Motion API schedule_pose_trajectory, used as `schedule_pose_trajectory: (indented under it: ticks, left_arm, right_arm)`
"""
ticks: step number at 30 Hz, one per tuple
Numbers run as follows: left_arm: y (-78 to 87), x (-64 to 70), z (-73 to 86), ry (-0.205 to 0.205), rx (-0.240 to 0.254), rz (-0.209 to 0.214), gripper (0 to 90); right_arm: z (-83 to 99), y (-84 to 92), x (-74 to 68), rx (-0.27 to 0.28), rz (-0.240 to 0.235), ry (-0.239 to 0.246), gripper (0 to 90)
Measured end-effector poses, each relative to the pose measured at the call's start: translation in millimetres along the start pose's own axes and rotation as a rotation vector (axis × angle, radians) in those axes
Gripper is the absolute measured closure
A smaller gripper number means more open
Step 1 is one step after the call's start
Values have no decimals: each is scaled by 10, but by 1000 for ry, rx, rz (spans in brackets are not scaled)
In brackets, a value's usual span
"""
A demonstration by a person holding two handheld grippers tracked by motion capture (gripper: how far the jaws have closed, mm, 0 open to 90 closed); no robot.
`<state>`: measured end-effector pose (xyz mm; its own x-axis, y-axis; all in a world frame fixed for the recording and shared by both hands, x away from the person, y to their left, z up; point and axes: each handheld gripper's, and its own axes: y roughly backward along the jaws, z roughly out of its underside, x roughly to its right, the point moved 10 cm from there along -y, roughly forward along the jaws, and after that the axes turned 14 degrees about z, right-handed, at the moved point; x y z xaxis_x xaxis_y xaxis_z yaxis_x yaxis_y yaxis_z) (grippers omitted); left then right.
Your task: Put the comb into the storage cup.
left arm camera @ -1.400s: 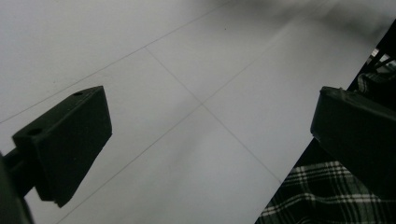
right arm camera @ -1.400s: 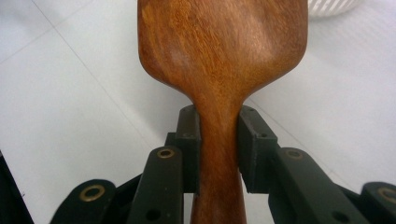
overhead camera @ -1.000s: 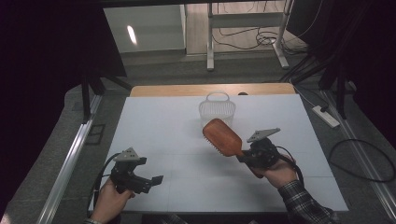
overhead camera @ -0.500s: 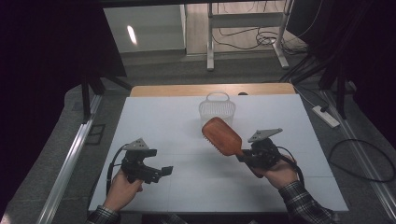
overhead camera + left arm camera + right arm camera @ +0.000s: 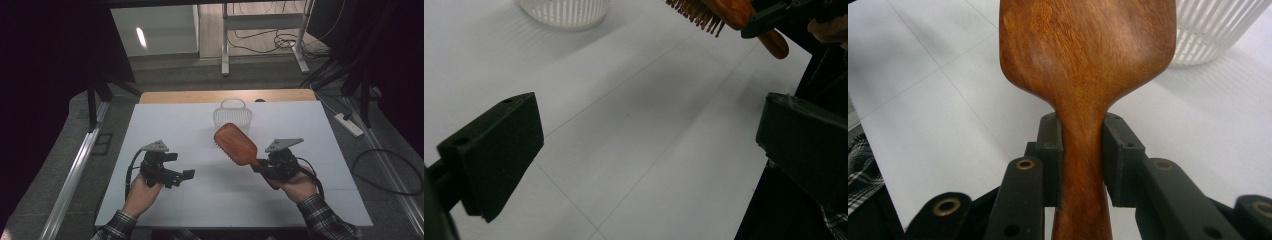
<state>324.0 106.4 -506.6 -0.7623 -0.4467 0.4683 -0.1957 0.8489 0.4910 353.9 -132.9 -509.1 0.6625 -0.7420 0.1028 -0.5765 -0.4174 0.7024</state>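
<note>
The left hand-held gripper (image 5: 186, 174) has moved in from the near left corner of the white tabletop (image 5: 165, 125) toward the middle, and it now sits noticeably closer to the brush than a second ago, its jaws standing wide with nothing between them. The right hand-held gripper (image 5: 1082, 155) has not shifted: it stays clamped on the narrow handle of the reddish-brown wooden paddle hairbrush (image 5: 236, 144), whose broad head is raised off the tabletop, tilted up and away toward the white slatted plastic basket (image 5: 232, 116) just behind it. In the left gripper view the bristles (image 5: 694, 12) face downward. The approach suggests a handover or a two-handed steadying of the brush is being prepared, though no contact exists yet.
</note>
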Motion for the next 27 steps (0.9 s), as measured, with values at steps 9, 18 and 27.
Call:
schedule_pose_trajectory:
  ticks: [9,18,27]
  left_arm:
    - [-128,21,-145,6,4,8,0]
    - [-236,37,-252,15,6,40,0]
    - [-298,36,-343,45,34,95,0]
  right_arm:
    - [-37,17,-43,23,-5,1,721]
    - [-62,32,-81,39,-14,5,721]
    - [-93,46,-134,56,-25,9,721]
